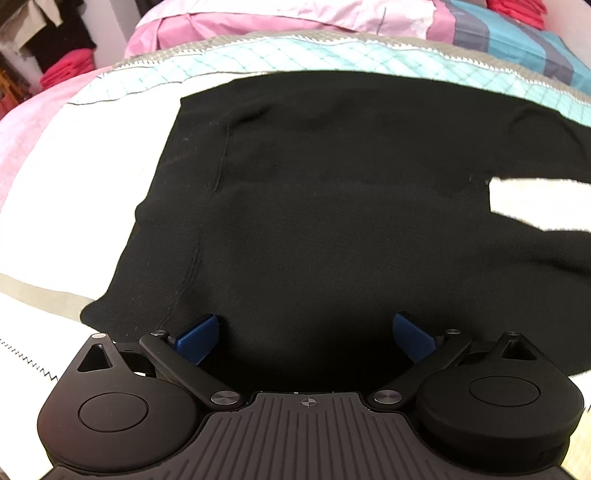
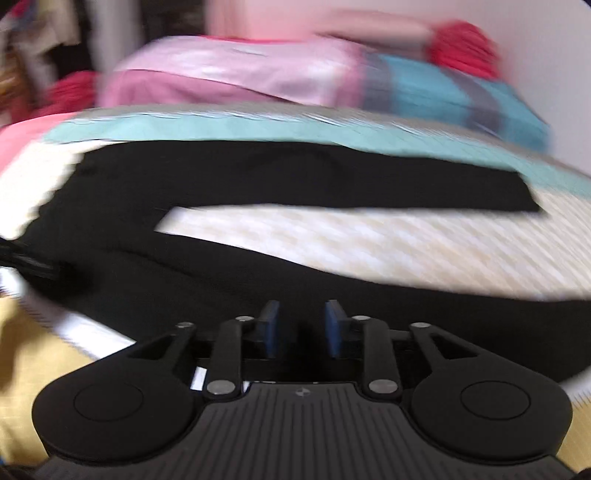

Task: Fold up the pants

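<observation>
Black pants (image 1: pixel 332 203) lie flat on a quilted bed cover (image 1: pixel 74 184). In the left wrist view my left gripper (image 1: pixel 306 334) hovers over their wide upper part, near the front hem. It is open wide, with nothing between its blue pads (image 1: pixel 199 338). The blurred right wrist view shows the pants (image 2: pixel 184 266) with both legs spread apart and pale cover between them. My right gripper (image 2: pixel 302 323) sits over the nearer leg. Its pads (image 2: pixel 269 325) stand a narrow gap apart, with only dark cloth behind the gap.
A pink pillow (image 1: pixel 258 18) and a teal striped one (image 1: pixel 517 40) lie along the far side of the bed. Red folded clothes (image 1: pixel 70 66) sit on shelves at the back left. In the right wrist view the bed's near edge (image 2: pixel 85 339) borders a yellow surface (image 2: pixel 22 354).
</observation>
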Motion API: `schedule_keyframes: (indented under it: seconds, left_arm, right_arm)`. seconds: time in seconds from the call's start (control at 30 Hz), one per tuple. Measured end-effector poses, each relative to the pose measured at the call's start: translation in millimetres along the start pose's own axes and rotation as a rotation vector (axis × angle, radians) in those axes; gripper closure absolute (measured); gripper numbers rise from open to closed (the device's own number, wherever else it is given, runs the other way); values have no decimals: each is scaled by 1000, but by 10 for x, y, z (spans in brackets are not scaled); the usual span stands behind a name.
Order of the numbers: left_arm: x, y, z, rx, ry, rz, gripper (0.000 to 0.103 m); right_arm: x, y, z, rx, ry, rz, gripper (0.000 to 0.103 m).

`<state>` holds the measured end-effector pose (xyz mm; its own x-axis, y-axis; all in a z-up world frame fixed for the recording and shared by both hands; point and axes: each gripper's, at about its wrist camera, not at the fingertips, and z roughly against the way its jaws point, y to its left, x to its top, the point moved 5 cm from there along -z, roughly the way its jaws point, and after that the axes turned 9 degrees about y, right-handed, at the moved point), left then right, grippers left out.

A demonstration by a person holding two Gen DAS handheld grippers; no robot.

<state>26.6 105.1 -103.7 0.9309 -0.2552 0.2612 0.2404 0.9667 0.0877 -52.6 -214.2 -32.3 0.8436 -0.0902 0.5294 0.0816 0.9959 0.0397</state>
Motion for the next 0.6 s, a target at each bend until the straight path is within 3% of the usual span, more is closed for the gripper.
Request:
schedule_keyframes:
  seconds: [0.17, 0.23, 0.27, 0.33, 0.4, 0.43, 0.5, 0.6]
  left_arm:
    - [-67, 105, 33, -10, 15, -16, 0]
    - [-88, 145, 40, -11, 22, -17, 0]
    - [-90, 167, 37, -8, 23, -17, 0]
    - [-92, 203, 25, -5, 25, -16, 0]
    - [-91, 215, 25, -3, 30, -14, 0]
    - [-91, 221, 26, 0, 34, -15, 0]
    - [-110, 279, 37, 10, 45, -16, 0]
    - [-172, 447, 35, 13, 56, 2, 0]
  right_arm:
    - [152, 894, -366, 239, 110, 219, 50]
    - [164, 1178, -541, 273, 133, 310, 40]
    - [165, 1289, -649, 269, 144, 349, 40]
    - [179, 1375, -846, 264, 165, 343, 47]
    - [227, 1405, -823, 274, 160, 326, 89]
    - [205, 1433, -752, 339, 211, 305, 95]
    - [68, 1505, -562, 434, 265, 327, 95]
    - [-78, 1541, -507, 406, 241, 425, 94]
